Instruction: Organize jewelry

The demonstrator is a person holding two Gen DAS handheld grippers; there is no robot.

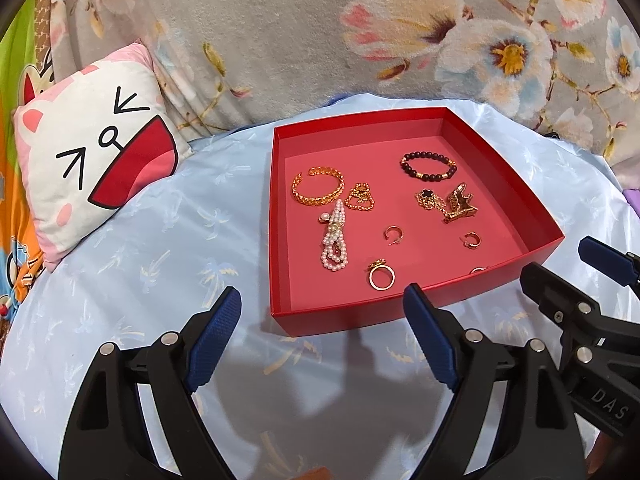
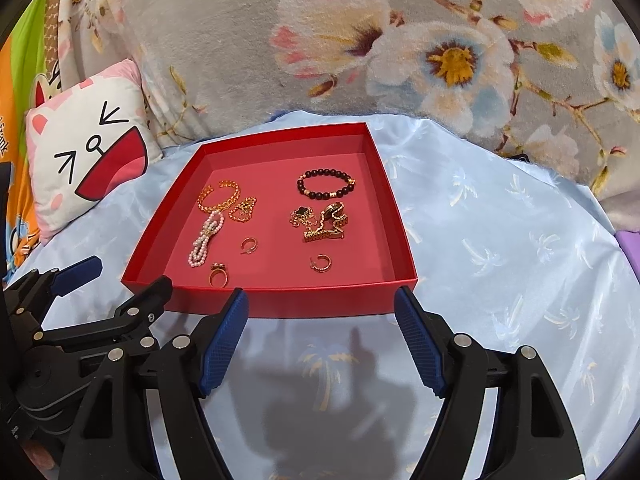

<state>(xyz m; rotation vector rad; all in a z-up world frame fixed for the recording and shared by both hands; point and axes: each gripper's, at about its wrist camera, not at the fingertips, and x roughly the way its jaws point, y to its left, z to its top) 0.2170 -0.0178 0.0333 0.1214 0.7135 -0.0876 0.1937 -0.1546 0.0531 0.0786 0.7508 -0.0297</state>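
Note:
A red tray (image 1: 400,312) (image 2: 320,302) sits on a light blue satin cloth. It holds a gold cuff (image 1: 319,190), a pearl strand (image 1: 335,242), a black bead bracelet (image 1: 429,165) (image 2: 326,184), a gold ring (image 1: 381,276) (image 2: 219,276), two small hoop earrings (image 1: 394,235) (image 2: 321,263), gold chains and a gold clip (image 1: 460,204). My left gripper (image 1: 322,340) is open and empty just in front of the tray's near wall. My right gripper (image 2: 320,342) is open and empty, also before the near wall, and shows at the right of the left wrist view (image 1: 600,264).
A cat-face cushion (image 1: 92,160) (image 2: 86,152) lies left of the tray. A grey floral blanket (image 1: 360,32) rises behind it. The blue cloth (image 2: 500,240) spreads around the tray. A purple object (image 2: 630,244) sits at the far right edge.

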